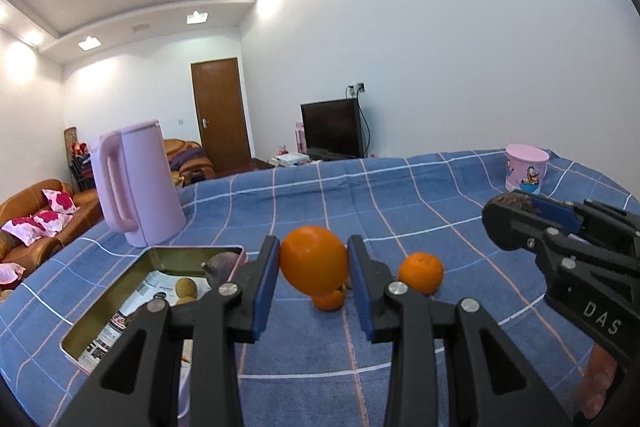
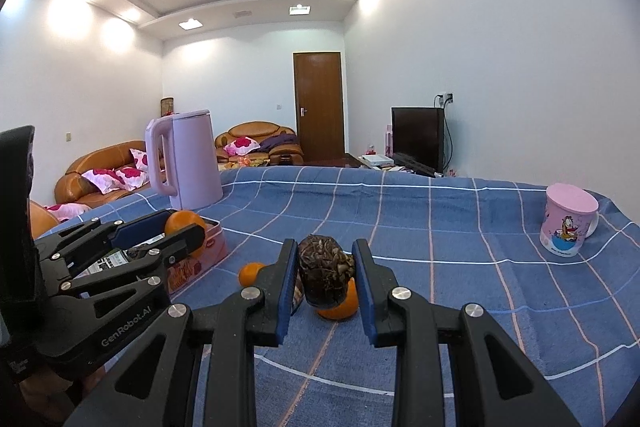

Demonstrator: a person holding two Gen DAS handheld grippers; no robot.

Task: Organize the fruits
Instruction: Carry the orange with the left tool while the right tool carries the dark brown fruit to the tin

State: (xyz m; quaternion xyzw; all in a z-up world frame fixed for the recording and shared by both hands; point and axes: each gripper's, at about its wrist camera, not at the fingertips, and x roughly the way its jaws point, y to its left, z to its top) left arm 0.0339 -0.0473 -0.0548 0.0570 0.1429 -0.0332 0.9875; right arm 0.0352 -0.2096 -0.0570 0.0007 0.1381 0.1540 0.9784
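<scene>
Fruits are held aloft: left gripper (image 1: 314,267) pinches an orange (image 1: 313,259) beside the tin (image 1: 104,311); right gripper (image 2: 325,275) pinches brown scaly fruit (image 2: 323,273), farther off.

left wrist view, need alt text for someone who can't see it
The left gripper holds a large orange above a blue checked tablecloth, beside an open tin with fruit inside. Two smaller oranges lie on the cloth; the right gripper holds a dark, rough fruit.
</scene>
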